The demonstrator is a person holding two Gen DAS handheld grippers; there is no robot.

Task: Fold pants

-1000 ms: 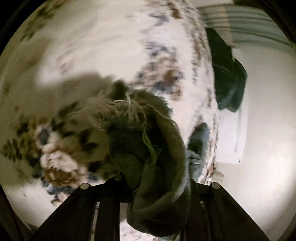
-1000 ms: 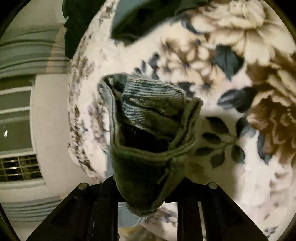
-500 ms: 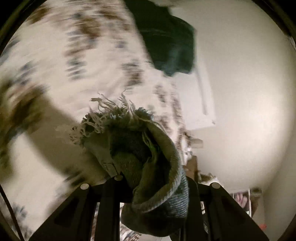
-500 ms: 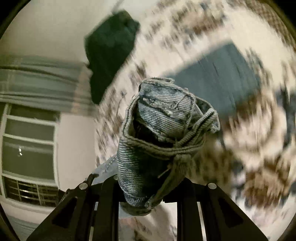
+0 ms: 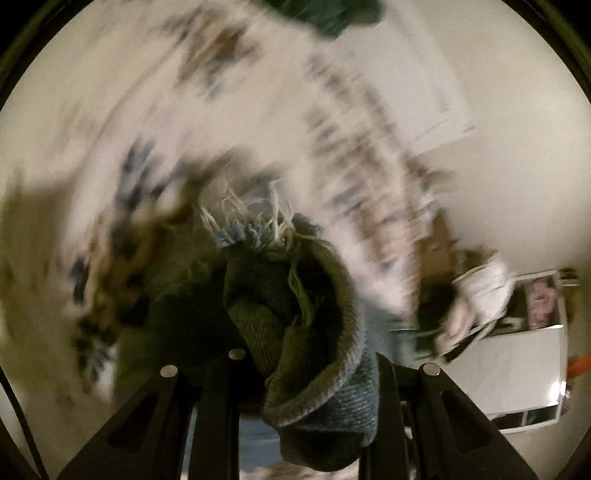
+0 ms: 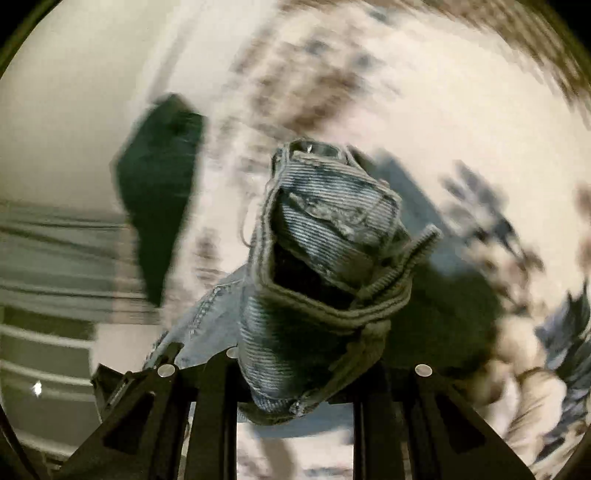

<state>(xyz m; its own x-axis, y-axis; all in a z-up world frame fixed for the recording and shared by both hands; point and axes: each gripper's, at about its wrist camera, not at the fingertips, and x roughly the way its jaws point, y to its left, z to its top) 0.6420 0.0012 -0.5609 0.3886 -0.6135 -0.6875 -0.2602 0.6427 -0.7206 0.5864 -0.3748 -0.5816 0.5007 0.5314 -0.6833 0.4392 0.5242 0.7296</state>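
Note:
My left gripper is shut on a bunched, frayed hem of the blue denim pants, with white loose threads sticking up from it. My right gripper is shut on another bunched end of the same pants, showing a seamed hem and faded denim. More denim hangs down to the left below that grip. Both ends are held up above the floral blanket, which also shows in the right wrist view. Both views are blurred by motion.
A dark green garment lies at the blanket's edge; it also shows at the top of the left view. A window with blinds is at the left. A white box with pictures and clutter lie at the right.
Both grippers have swung with the pants ends still held. The background has turned in both views, and the blanket and dark garment have shifted. The grips have not changed.

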